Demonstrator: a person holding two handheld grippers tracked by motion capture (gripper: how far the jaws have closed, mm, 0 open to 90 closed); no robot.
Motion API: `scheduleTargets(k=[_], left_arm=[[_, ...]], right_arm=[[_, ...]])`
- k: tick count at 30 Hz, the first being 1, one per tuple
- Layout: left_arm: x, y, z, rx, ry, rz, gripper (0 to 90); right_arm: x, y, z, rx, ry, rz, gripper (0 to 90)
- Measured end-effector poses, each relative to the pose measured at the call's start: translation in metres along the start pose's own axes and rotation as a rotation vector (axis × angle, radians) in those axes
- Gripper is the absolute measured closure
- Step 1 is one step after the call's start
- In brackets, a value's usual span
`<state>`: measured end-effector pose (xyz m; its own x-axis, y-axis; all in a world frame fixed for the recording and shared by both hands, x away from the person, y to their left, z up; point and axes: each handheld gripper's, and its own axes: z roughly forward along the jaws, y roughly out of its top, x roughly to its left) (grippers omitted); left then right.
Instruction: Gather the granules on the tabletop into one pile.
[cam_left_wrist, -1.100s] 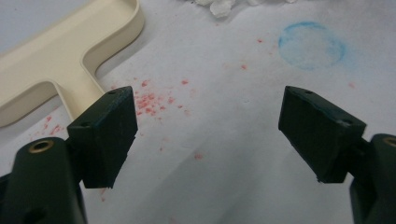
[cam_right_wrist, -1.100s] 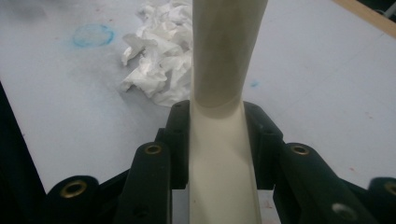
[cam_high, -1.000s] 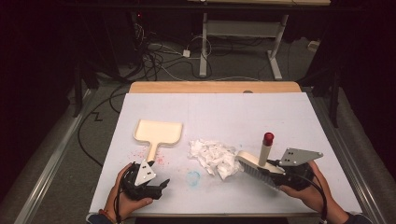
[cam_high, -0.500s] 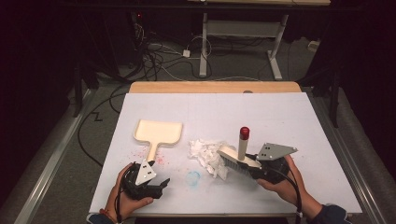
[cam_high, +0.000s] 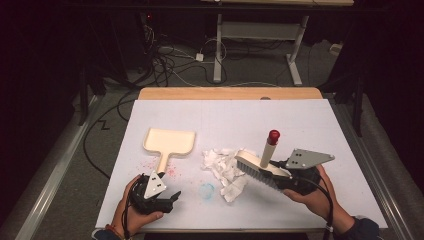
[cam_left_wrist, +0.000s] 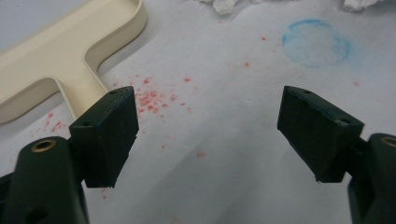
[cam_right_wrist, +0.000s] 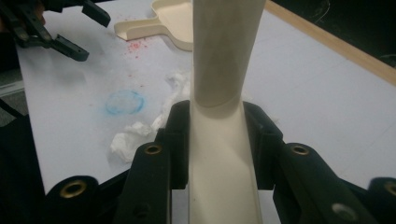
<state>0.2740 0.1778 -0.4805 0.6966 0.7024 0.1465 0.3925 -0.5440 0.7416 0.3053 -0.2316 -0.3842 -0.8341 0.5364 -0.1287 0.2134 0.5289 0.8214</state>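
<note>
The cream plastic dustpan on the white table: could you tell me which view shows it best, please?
The high view: the whole cream plastic dustpan lies there, handle included. The left gripper view crops it to handle and rim; the right gripper view shows it partly behind the brush handle.

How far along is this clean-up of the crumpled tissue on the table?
Done: the right claw is shut on the cream brush with the red-tipped handle, bristles at the crumpled white tissue pile.
In hand: sweeping the tissue toward the cream plastic dustpan.
Left: nothing lies in the dustpan yet; the left claw is open beside its handle, not gripping it. Red crumbs remain too.
</note>
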Motion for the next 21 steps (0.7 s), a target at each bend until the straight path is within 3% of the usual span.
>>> scheduleTargets(k=[5, 8, 14, 19, 21], left_arm=[[-0.001, 0.0, 0.0, 0.001, 0.0, 0.002, 19.9], [-0.001, 0.001, 0.0, 0.002, -0.001, 0.004, 19.9], [0.0, 0.0, -0.001, 0.001, 0.002, 0.002, 19.9], [-0.001, 0.001, 0.0, -0.002, -0.001, 0.005, 19.9], [-0.001, 0.001, 0.0, 0.001, -0.002, 0.005, 19.9]], right_arm=[[0.002, 0.0, -0.019, -0.026, 0.03, -0.006, 68.3], [0.008, -0.003, -0.022, -0.005, 0.101, -0.022, 68.3], [0.026, -0.011, -0.013, 0.085, 0.207, -0.061, 68.4], [0.033, -0.016, 0.0, 0.129, 0.251, -0.082, 68.4], [0.033, -0.018, 0.008, 0.134, 0.246, -0.088, 68.4]])
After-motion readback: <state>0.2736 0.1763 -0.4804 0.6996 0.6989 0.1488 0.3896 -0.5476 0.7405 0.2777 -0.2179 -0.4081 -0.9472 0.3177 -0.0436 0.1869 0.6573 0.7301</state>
